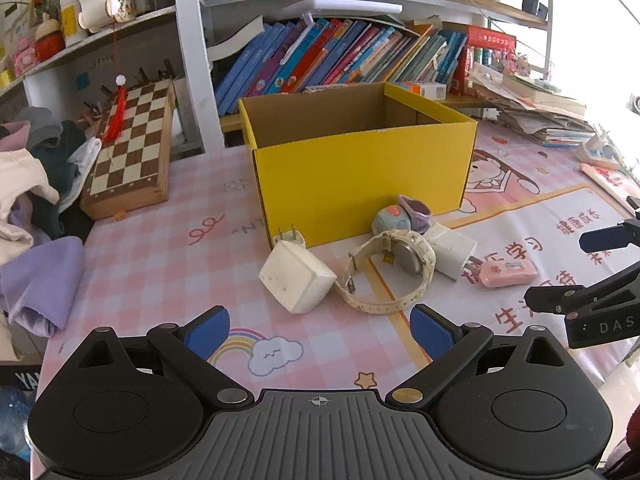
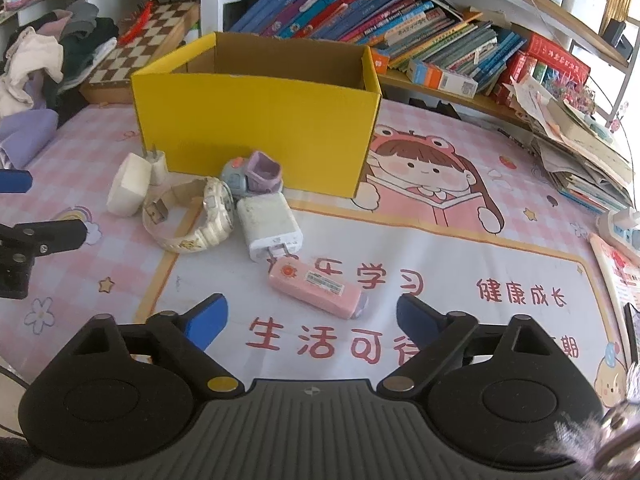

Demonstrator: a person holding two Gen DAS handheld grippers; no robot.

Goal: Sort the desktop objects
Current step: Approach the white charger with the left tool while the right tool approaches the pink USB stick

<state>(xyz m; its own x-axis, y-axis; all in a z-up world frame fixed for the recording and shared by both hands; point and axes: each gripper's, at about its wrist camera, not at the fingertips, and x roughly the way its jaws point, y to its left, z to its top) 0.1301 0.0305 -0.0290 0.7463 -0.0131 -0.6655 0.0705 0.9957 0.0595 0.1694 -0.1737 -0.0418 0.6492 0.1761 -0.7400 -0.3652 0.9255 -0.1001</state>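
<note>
An open yellow cardboard box (image 1: 360, 172) (image 2: 256, 120) stands on the pink desk mat. In front of it lie a white plug charger (image 1: 296, 280) (image 2: 128, 188), a cream wristwatch (image 1: 396, 272) (image 2: 192, 220), a small blue and purple toy (image 1: 400, 216) (image 2: 252, 176), a second white charger (image 1: 452, 252) (image 2: 270, 224) and a pink eraser-like case (image 1: 508, 274) (image 2: 316, 286). My left gripper (image 1: 320, 332) is open and empty, just short of the charger and watch. My right gripper (image 2: 312, 320) is open and empty, with the pink case just ahead of its fingers.
A chessboard box (image 1: 132, 148) and a pile of clothes (image 1: 36, 176) lie at the left. Rows of books (image 1: 340, 56) fill the shelf behind the box. A stack of papers and books (image 2: 580, 152) sits at the right, with a power strip (image 2: 620, 228) near it.
</note>
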